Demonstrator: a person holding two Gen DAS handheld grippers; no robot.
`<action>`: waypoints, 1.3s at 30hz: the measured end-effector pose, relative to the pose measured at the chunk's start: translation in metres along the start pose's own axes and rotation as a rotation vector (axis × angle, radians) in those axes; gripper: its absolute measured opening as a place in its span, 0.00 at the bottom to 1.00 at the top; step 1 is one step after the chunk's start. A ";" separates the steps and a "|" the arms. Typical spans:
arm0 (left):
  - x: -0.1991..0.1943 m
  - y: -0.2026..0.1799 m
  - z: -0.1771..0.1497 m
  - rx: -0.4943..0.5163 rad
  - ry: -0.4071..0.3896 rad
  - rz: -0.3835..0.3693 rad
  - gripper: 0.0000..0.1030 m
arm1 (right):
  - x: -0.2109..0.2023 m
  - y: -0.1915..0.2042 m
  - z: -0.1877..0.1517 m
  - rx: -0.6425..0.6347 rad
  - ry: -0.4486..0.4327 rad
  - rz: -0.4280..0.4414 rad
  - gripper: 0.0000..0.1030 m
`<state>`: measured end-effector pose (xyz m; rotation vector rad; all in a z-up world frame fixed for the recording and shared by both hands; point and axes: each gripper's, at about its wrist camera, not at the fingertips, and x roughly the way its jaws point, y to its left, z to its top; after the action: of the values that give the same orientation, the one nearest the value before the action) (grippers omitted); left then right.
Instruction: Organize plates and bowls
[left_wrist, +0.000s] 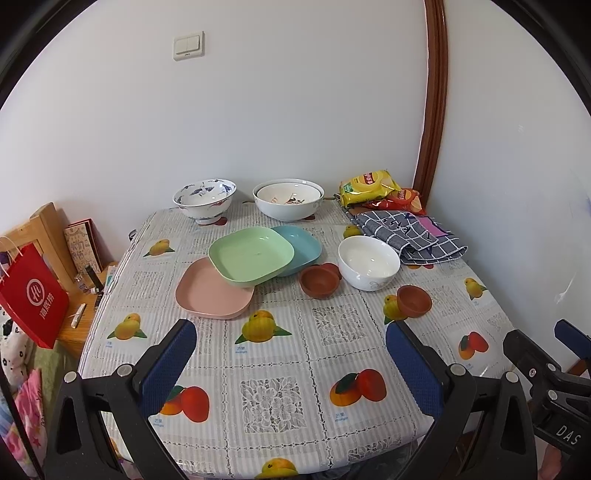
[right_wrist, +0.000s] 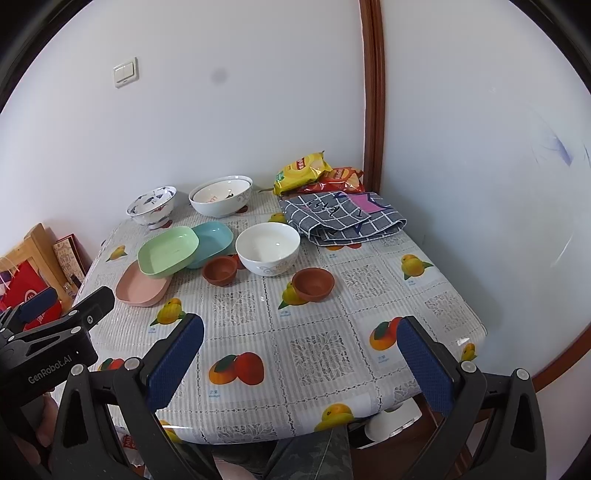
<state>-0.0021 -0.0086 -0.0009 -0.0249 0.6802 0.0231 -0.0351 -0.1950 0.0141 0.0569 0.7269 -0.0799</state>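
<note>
On the fruit-print tablecloth a green plate (left_wrist: 250, 256) (right_wrist: 168, 251) rests tilted across a pink plate (left_wrist: 212, 291) (right_wrist: 142, 286) and a teal plate (left_wrist: 301, 247) (right_wrist: 214, 236). A plain white bowl (left_wrist: 368, 262) (right_wrist: 267, 248) stands to their right, with two small brown bowls (left_wrist: 319, 280) (left_wrist: 414, 301) beside it. A blue-patterned bowl (left_wrist: 204, 199) and nested white bowls (left_wrist: 288, 199) stand at the back. My left gripper (left_wrist: 291, 347) and right gripper (right_wrist: 301, 341) are open and empty, above the table's near part.
A checked cloth (left_wrist: 410, 232) and snack bags (left_wrist: 369, 186) lie at the back right by the wall. A wooden side table (left_wrist: 79, 317) with a red paper bag (left_wrist: 33, 295) stands left of the table. Walls close off the back and right.
</note>
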 end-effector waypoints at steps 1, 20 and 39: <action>0.000 0.000 -0.001 0.001 -0.001 0.000 1.00 | 0.000 0.000 0.000 0.000 0.001 0.000 1.00; -0.001 -0.001 -0.003 0.002 -0.001 0.004 1.00 | -0.001 0.001 -0.001 -0.003 -0.002 0.001 1.00; -0.001 -0.001 -0.004 0.002 -0.003 0.007 1.00 | -0.001 0.001 -0.001 -0.003 -0.002 0.000 1.00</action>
<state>-0.0054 -0.0094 -0.0031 -0.0205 0.6770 0.0296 -0.0365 -0.1937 0.0142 0.0541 0.7248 -0.0789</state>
